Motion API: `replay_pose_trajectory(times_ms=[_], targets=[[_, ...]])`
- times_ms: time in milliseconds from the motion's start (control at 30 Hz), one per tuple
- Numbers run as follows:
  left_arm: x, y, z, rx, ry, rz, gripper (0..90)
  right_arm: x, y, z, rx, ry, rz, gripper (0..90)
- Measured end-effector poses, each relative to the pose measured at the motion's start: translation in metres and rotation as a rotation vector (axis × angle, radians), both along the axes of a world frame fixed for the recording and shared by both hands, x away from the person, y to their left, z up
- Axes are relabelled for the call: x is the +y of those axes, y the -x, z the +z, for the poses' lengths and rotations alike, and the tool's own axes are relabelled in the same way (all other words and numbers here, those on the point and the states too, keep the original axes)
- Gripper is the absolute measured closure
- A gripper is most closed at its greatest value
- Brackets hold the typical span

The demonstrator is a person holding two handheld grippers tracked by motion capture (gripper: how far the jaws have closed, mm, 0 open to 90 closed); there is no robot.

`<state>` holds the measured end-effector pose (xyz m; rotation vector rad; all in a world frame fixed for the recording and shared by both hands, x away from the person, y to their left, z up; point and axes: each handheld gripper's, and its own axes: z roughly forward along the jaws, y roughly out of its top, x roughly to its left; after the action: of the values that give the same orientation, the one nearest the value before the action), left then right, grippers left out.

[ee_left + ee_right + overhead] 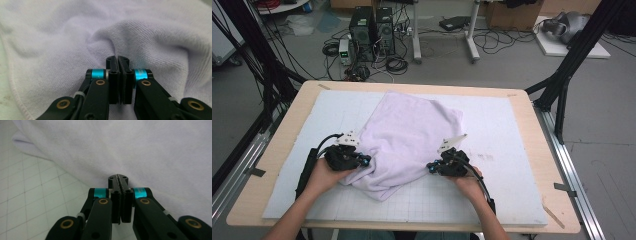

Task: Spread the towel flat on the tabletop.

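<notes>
My pale lilac terry-cloth towel looks soft and nubbly; my matt black plastic jaws carry glossy brass rivets; the white gridded mat is smooth.

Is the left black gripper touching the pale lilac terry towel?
Touching. The left gripper view shows the left gripper with jaws shut, tips pressed into a puckered fold of the towel.

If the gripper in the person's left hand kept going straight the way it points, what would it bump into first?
The pale lilac towel. The left gripper has its jaws shut, apparently pinching a fold of it, so going on would likely just push deeper into the bunched cloth on the white mat.
</notes>
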<state>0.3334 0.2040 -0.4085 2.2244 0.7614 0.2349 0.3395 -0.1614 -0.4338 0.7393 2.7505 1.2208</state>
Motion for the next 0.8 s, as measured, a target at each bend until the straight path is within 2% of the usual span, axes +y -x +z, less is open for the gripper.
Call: replay_pose_trajectory(times_ms=[33, 167, 233, 267, 333, 367, 400, 467, 500, 567, 667, 767, 800], targets=[[-0.001, 0.0, 0.004, -0.008, 0.007, 0.0, 87.5, -0.003, 0.0, 0.004, 0.002, -0.006, -0.008, 89.7], [-0.004, -0.006, 0.019, -0.039, 0.018, 0.003, 87.6, -0.015, -0.002, 0.023, -0.045, -0.022, -0.031, 89.7], [-0.006, -0.009, 0.025, -0.057, 0.024, 0.005, 87.6, -0.016, -0.002, 0.029, -0.04, -0.047, -0.009, 89.2], [-0.006, -0.01, 0.026, -0.056, 0.028, 0.007, 87.6, -0.013, 0.0, 0.029, -0.037, -0.048, 0.01, 84.1], [-0.006, -0.012, 0.024, -0.039, 0.027, 0.007, 87.5, -0.002, 0.003, 0.023, -0.02, -0.012, 0.043, 71.2], [-0.005, -0.012, 0.022, -0.03, 0.025, 0.004, 87.0, 0.003, 0.005, 0.019, -0.012, -0.004, 0.055, 68.5], [-0.004, -0.011, 0.021, -0.019, 0.031, -0.001, 83.7, 0.007, 0.007, 0.015, -0.006, 0.004, 0.071, 66.5], [-0.001, -0.006, 0.02, 0.005, 0.044, -0.023, 63.3, 0.014, 0.011, 0.008, -0.016, 0.036, 0.07, 59.5], [0.0, -0.002, 0.02, -0.004, 0.039, -0.031, 56.1, 0.017, 0.012, 0.005, -0.021, 0.044, 0.075, 57.6], [0.007, 0.005, 0.019, 0.01, 0.037, -0.045, 43.9, 0.021, 0.013, 0.0, -0.013, 0.049, 0.083, 54.6], [0.016, 0.011, 0.013, 0.037, 0.021, -0.061, 38.6, 0.026, 0.013, -0.004, -0.033, 0.06, 0.081, 55.2], [0.017, 0.013, 0.001, 0.059, -0.011, -0.064, 40.3, 0.027, 0.012, -0.004, -0.065, 0.081, 0.063, 69.0], [0.016, 0.013, -0.003, 0.067, -0.019, -0.071, 45.0, 0.026, 0.01, -0.004, -0.061, 0.078, 0.052, 74.9]])
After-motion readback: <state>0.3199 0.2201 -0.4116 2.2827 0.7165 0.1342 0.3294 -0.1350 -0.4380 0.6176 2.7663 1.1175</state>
